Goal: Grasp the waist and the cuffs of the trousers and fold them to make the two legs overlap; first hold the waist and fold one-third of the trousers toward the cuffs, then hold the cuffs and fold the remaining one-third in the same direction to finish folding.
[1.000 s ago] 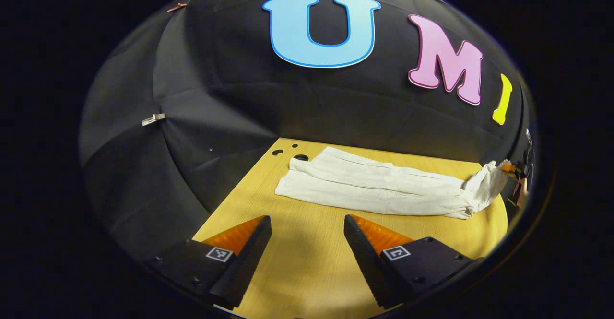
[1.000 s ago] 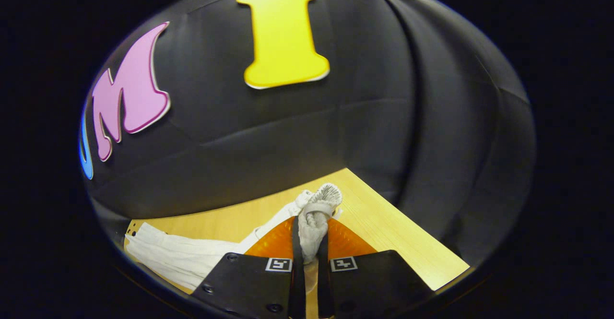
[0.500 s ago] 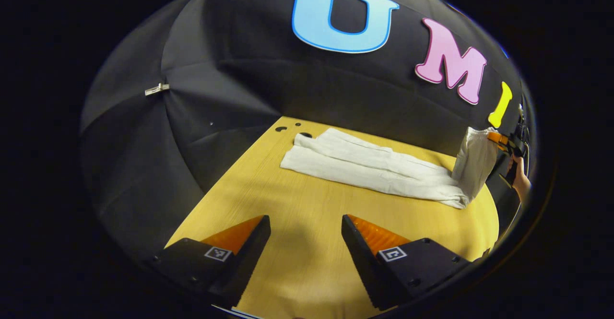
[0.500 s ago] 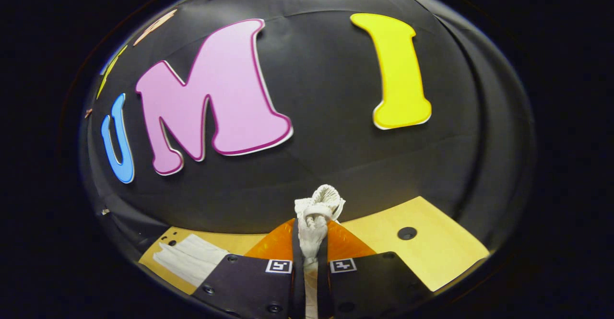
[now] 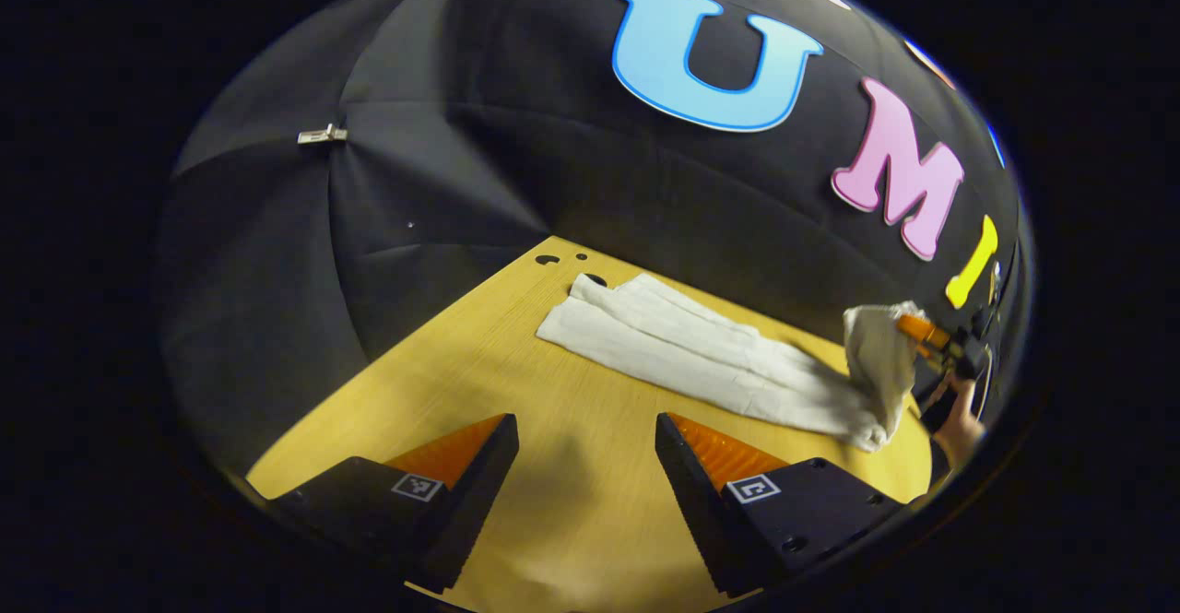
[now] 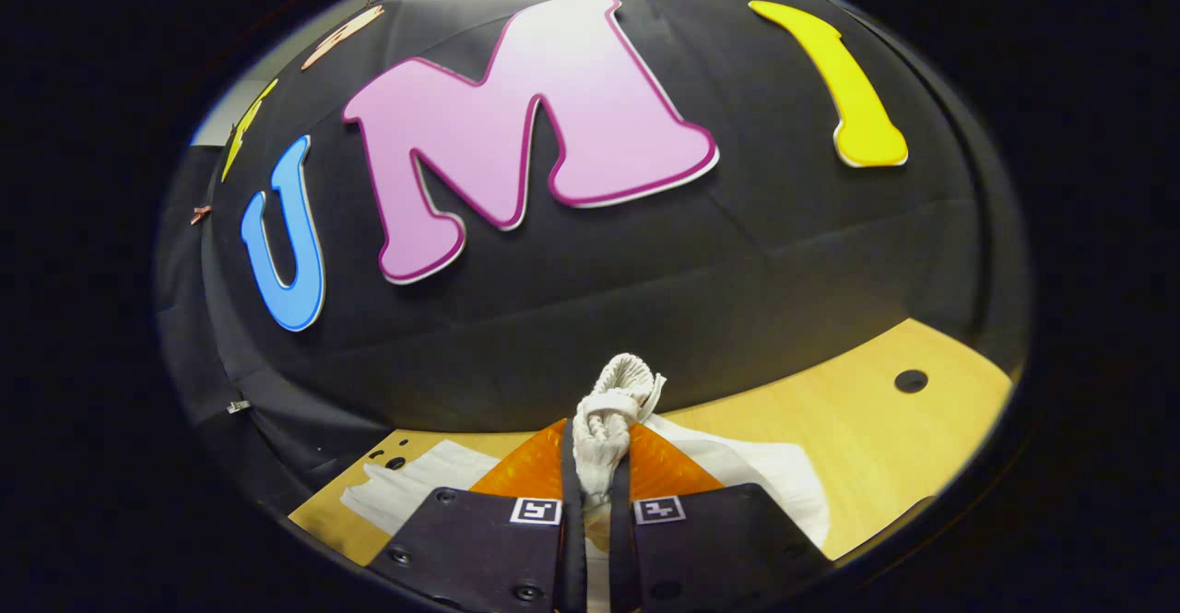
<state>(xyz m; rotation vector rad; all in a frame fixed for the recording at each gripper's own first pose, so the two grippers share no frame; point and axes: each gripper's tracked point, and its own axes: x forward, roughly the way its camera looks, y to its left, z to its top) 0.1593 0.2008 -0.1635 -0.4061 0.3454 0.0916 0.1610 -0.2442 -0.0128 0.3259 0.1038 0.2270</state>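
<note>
Folding the waist over the legs

In the left gripper view, the left gripper (image 5: 586, 465) hangs low over the near part of the table (image 5: 442, 373) with its two fingers wide apart and nothing between them. The trousers (image 5: 701, 355) lie flat farther off, cuffs at the far left. At the far right, the right gripper (image 5: 922, 336) holds the waist (image 5: 876, 355) up off the wood, with a hand (image 5: 959, 424) behind it. In the right gripper view, the right gripper (image 6: 595, 484) has both fingers pressed tight on the bunched waist (image 6: 613, 401), and the legs (image 6: 415, 493) spread out flat below and to the left. To do this step well, I think the waist should go across slowly, stay pinched, and land a third of the way along, edges lined up.
</note>
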